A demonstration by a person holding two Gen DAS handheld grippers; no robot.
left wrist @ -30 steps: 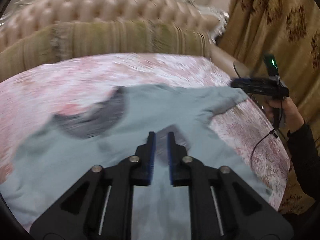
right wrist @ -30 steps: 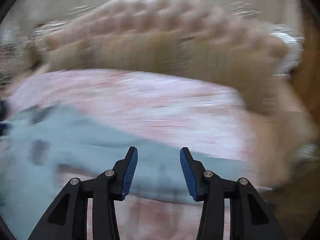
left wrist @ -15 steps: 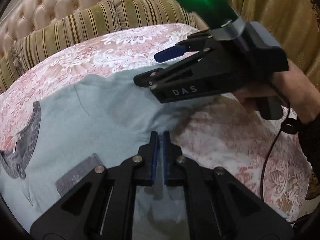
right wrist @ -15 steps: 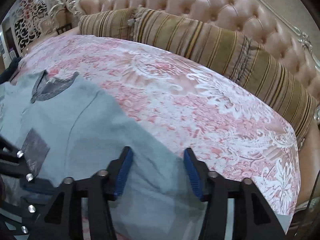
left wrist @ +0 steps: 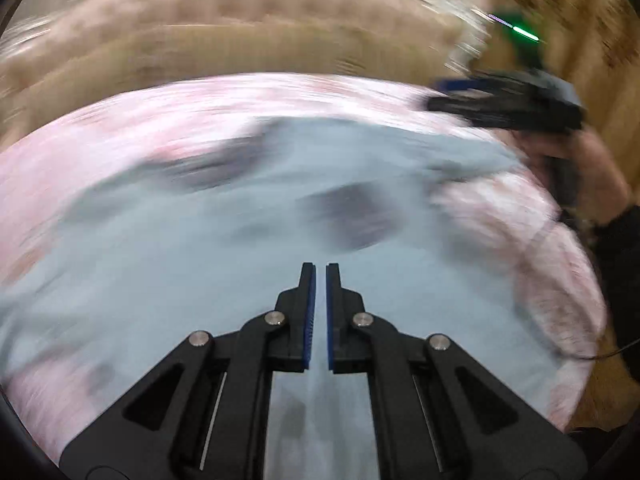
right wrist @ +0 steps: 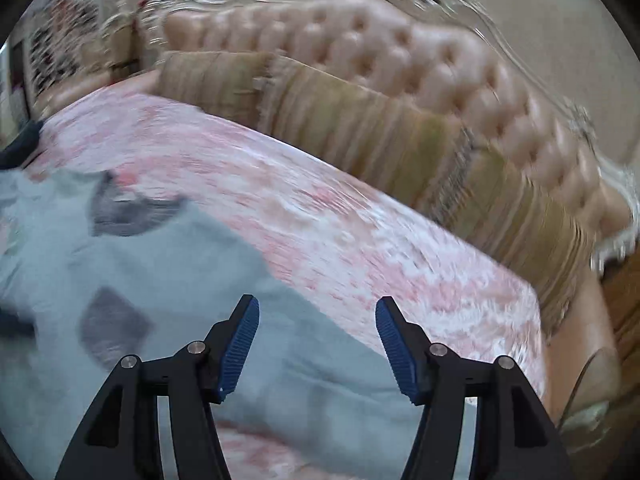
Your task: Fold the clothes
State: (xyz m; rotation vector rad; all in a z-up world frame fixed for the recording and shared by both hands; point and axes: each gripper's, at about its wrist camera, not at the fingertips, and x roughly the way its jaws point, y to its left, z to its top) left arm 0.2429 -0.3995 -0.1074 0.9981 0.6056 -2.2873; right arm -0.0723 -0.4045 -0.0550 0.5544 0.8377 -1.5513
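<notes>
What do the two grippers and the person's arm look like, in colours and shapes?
Both are black plastic tools. The left gripper and the right gripper have angular linkage arms with silver round pins and triangular cut-outs, and blue ribbed pads on the fingers. In the left wrist view the right tool carries a green light; the right hand is bare, with a dark sleeve.

Left wrist view heavily motion-blurred: shirt (left wrist: 224,248) outline smeared, headboard (left wrist: 240,12) detail lost. Left gripper (left wrist: 320,280) nearly closed; fabric between pads indeterminate. Right gripper (left wrist: 504,104) a dark streak there. Shirt cut off at left edge of right wrist view.
</notes>
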